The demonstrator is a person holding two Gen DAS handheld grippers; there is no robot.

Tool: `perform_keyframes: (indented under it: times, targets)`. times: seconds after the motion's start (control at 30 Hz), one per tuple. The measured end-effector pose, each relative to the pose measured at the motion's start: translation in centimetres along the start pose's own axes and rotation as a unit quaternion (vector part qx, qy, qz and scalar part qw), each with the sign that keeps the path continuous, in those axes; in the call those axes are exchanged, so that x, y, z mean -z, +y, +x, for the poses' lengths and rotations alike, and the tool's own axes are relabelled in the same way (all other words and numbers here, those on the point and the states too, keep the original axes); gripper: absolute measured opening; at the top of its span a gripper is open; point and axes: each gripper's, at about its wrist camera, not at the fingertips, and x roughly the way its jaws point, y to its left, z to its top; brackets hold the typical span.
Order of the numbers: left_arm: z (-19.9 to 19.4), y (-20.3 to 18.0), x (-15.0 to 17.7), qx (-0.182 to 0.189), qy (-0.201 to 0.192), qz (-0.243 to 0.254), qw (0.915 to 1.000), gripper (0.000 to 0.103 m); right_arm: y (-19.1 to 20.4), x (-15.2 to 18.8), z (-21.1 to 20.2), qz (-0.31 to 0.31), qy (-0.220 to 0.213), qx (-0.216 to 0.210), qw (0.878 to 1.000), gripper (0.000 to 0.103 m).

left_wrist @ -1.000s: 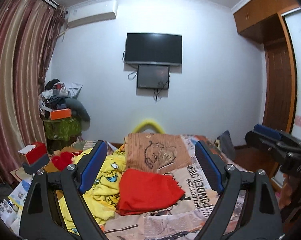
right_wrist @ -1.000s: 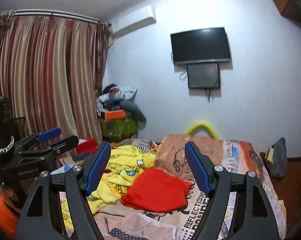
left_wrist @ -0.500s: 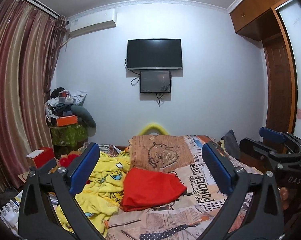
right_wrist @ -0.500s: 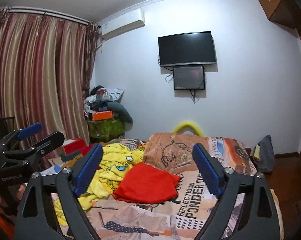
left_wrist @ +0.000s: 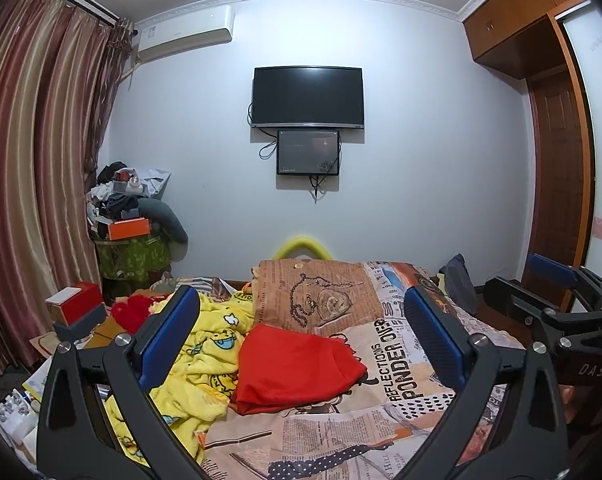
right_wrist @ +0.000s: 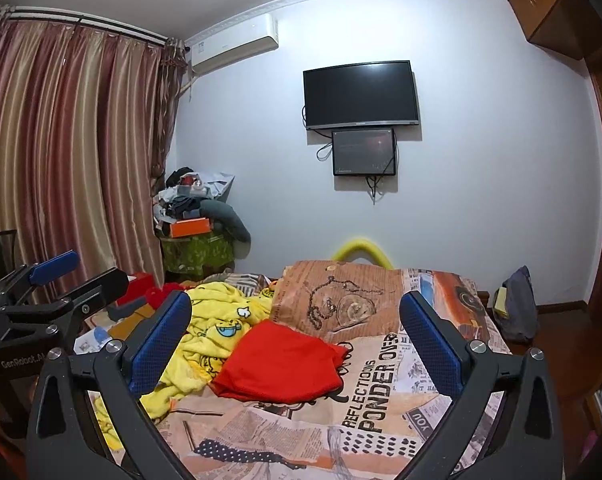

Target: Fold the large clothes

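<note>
A red garment (left_wrist: 297, 362) lies folded in the middle of the bed; it also shows in the right wrist view (right_wrist: 281, 364). A crumpled yellow cartoon-print garment (left_wrist: 197, 360) lies to its left, also in the right wrist view (right_wrist: 217, 328). My left gripper (left_wrist: 301, 336) is open and empty, held above the near end of the bed. My right gripper (right_wrist: 295, 328) is open and empty too. Each gripper shows at the other view's edge: the right one (left_wrist: 557, 292) and the left one (right_wrist: 57, 280).
The bed has a newspaper-print cover (left_wrist: 397, 364). A cluttered stand with an orange box (left_wrist: 129, 228) is at the left by the curtains (left_wrist: 29, 184). A red box (left_wrist: 75, 304) sits left of the bed. A TV (left_wrist: 307, 96) hangs on the far wall. A wardrobe (left_wrist: 557, 152) stands right.
Both grippers have opened wider and tilted up and back, so the bed sits lower in the views. The clothes have not moved.
</note>
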Motion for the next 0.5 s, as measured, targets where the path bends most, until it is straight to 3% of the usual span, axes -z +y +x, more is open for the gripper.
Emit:
perform_keyframes:
  times: [0.5]
  targets:
    - [0.77,0.66,0.32,0.001,0.011,-0.010,0.9999,0.103,0.32,-0.03,-0.44,-0.003,0.004,-0.002,1.000,0.103]
